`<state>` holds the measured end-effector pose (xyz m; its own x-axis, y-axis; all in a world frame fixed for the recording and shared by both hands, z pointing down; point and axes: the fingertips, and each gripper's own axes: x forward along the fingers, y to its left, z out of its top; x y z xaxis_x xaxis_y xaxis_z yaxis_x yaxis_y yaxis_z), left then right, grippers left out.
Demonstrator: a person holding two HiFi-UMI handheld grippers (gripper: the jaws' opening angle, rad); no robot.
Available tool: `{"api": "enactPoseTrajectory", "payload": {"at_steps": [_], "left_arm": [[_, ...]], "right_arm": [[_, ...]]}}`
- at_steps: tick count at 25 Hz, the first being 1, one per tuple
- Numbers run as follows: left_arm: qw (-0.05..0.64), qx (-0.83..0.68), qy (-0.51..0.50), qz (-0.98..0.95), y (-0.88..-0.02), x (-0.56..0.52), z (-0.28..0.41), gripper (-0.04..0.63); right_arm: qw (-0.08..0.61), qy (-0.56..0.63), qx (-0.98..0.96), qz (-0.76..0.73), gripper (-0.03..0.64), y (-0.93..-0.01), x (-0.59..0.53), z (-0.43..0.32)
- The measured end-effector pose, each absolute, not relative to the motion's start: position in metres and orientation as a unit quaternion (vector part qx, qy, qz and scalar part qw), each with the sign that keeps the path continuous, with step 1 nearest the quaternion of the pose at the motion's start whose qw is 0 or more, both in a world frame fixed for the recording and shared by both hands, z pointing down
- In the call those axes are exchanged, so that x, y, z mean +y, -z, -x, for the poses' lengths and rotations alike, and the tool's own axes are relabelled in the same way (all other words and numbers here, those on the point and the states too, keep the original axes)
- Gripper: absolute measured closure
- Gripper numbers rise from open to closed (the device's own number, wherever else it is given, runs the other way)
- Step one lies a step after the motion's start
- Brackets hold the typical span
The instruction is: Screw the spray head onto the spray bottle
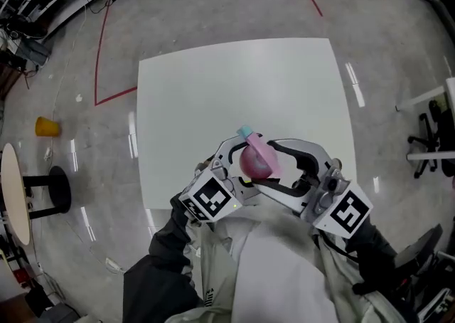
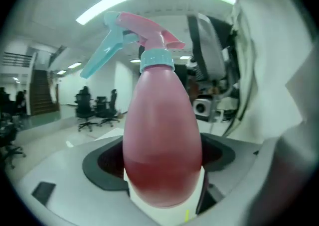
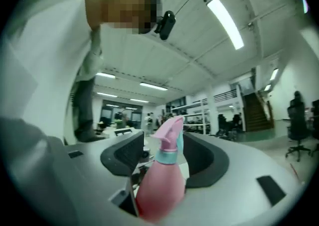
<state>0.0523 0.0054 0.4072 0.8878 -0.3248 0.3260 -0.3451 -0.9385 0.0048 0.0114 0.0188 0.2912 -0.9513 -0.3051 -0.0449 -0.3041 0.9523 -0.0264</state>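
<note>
Left gripper (image 2: 159,163) clamps bottle (image 2: 162,130) steady at frame centre; right gripper (image 3: 167,159) sits slack around spray head (image 3: 171,133), likely resetting between turns.

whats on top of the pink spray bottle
On the pink plastic spray bottle sits a pink spray head with a light blue trigger and collar. The collar hides the neck.

No lettering, label, brand, number or sign can be read anywhere.
</note>
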Motion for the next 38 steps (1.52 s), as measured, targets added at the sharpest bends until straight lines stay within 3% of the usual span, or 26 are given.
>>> {"api": "enactPoseTrajectory", "payload": {"at_steps": [10,18,20,24,30,32,33,34,38], "left_arm": [[0.058,0.181,-0.130,-0.973,-0.374,0.103,-0.046,0.163],[0.070,0.227,-0.113,-0.965,-0.371,0.115,-0.071,0.163],[0.082,0.190,-0.101,-0.973,-0.371,0.104,-0.069,0.163],[0.101,0.067,-0.084,-0.989,-0.381,0.067,-0.053,0.163],[0.094,-0.206,-0.136,-0.964,-0.411,-0.014,-0.034,0.163],[0.082,-0.308,-0.162,-0.934,-0.421,-0.037,-0.024,0.163],[0.075,-0.350,-0.176,-0.917,-0.425,-0.045,-0.019,0.163],[0.070,-0.378,-0.186,-0.904,-0.427,-0.049,-0.017,0.164],[0.092,-0.380,-0.157,-0.907,-0.418,-0.047,-0.023,0.164]], "right_arm": [[0.004,0.052,0.994,-0.094,0.254,-0.283,0.047,-0.011],[0.076,0.090,0.972,-0.204,0.252,-0.253,0.060,-0.017],[0.072,0.092,0.982,-0.149,0.307,-0.254,0.046,-0.013],[0.043,0.069,0.997,-0.016,0.322,-0.266,0.017,-0.003],[-0.040,0.040,0.970,0.236,0.378,-0.288,-0.039,-0.012],[-0.062,0.055,0.943,0.324,0.429,-0.297,-0.050,-0.020],[-0.071,0.064,0.930,0.355,0.521,-0.303,-0.051,-0.024],[-0.074,0.067,0.923,0.372,0.555,-0.307,-0.049,-0.025],[-0.058,0.014,0.934,0.351,0.560,-0.303,-0.034,-0.016]]}}
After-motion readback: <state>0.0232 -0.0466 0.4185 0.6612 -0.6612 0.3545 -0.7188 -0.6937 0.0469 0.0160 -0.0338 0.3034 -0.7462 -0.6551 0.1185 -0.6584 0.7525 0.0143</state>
